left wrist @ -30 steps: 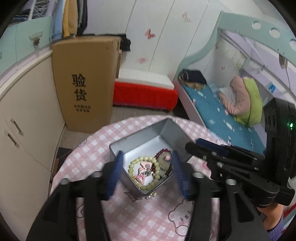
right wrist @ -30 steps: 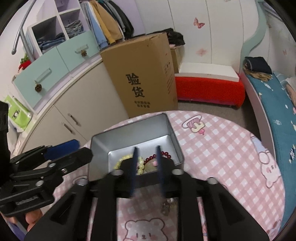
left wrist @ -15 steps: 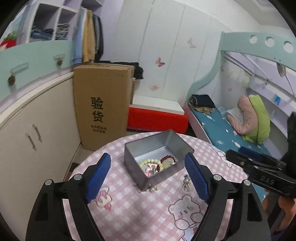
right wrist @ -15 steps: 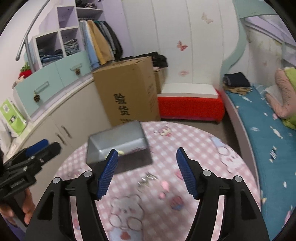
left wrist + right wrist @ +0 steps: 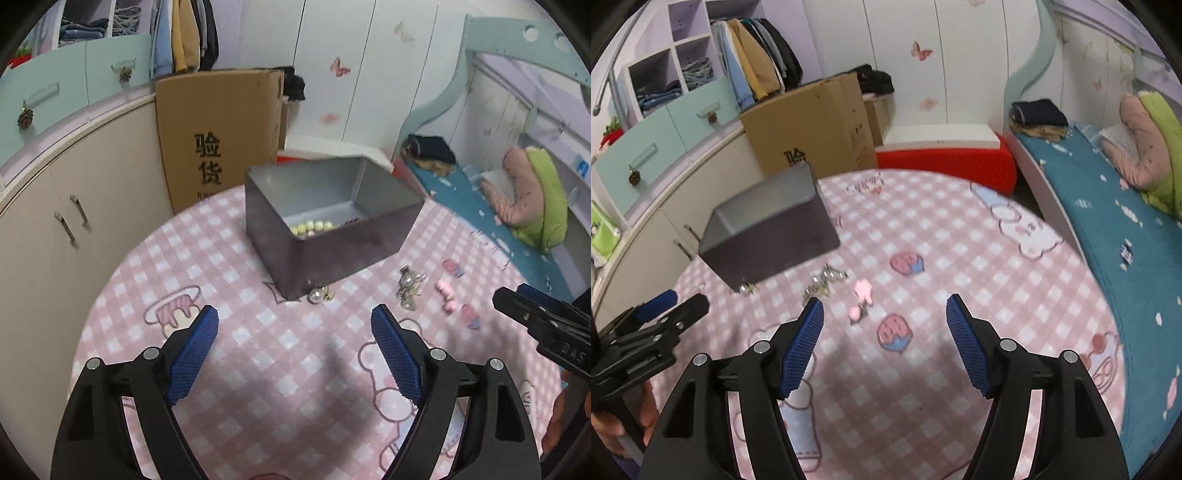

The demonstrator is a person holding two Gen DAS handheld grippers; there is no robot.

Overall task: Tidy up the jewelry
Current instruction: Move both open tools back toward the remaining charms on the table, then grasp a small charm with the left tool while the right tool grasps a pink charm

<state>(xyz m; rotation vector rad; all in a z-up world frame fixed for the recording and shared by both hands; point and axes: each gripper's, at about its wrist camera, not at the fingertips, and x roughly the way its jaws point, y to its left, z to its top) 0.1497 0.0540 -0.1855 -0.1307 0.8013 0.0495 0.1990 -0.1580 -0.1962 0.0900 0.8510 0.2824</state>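
A grey metal tin (image 5: 354, 236) (image 5: 775, 236) stands on the round pink checked table (image 5: 236, 369) and holds a pale green bead bracelet (image 5: 312, 226) and dark red beads. On the cloth in front of it lie a pearl earring (image 5: 320, 294) (image 5: 748, 287), a silver piece (image 5: 408, 286) (image 5: 823, 282) and a pink piece (image 5: 445, 291) (image 5: 862, 295). My left gripper (image 5: 295, 347) is open and empty, short of the tin. My right gripper (image 5: 884, 339) is open and empty, just short of the pink piece.
A tall cardboard box (image 5: 218, 140) stands behind the table by beige cupboards (image 5: 74, 206). A red-and-white bench (image 5: 945, 151) and a bed with blue sheet (image 5: 1108, 206) lie to the right. The table edge curves close behind the tin.
Both grippers have pulled back from over the tin and lowered toward the table. The right gripper's jaws, nearly together one second ago, now stand wide open; the left stayed open.
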